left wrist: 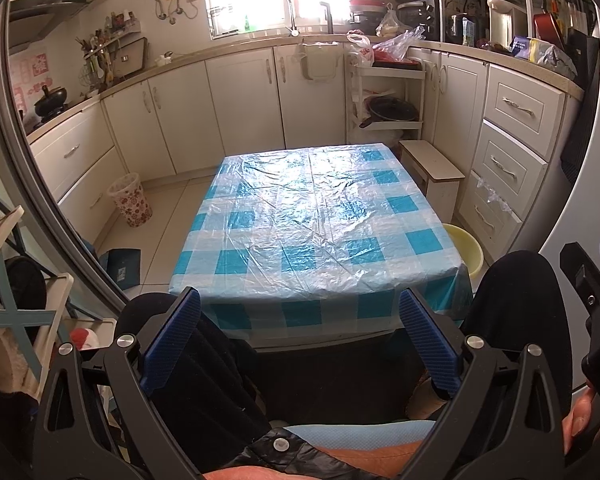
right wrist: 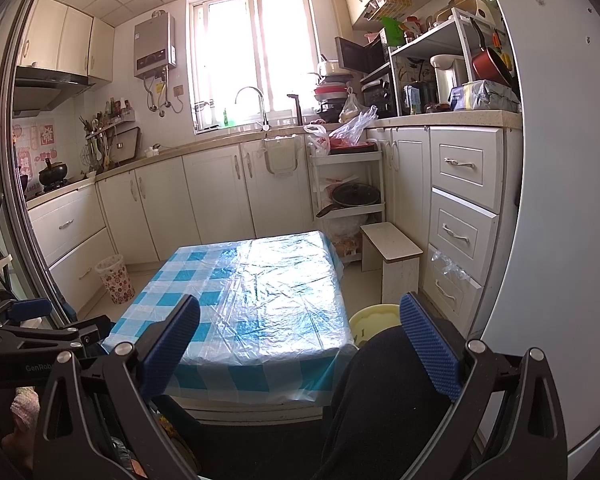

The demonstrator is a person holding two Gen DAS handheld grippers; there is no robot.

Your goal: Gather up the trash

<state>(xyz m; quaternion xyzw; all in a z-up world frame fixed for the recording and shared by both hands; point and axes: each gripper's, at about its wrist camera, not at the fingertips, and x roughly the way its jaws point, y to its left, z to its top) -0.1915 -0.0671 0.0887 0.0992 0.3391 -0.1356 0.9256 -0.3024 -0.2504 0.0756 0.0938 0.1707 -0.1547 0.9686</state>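
My left gripper is open and empty, held low in front of the near edge of a low table covered with a blue-and-white checked plastic cloth. My right gripper is open and empty too, to the right of the left one; it also shows at the right edge of the left wrist view. The left gripper shows at the left edge of the right wrist view. A floral waste bin lined with plastic stands on the floor left of the table, also in the right wrist view. No trash shows on the tabletop.
The person's dark-trousered knees sit between me and the table. A yellow basin and a small white stool stand right of the table. Kitchen cabinets run around the room. A corner shelf rack holds a pan. Plastic bags lie on the counter.
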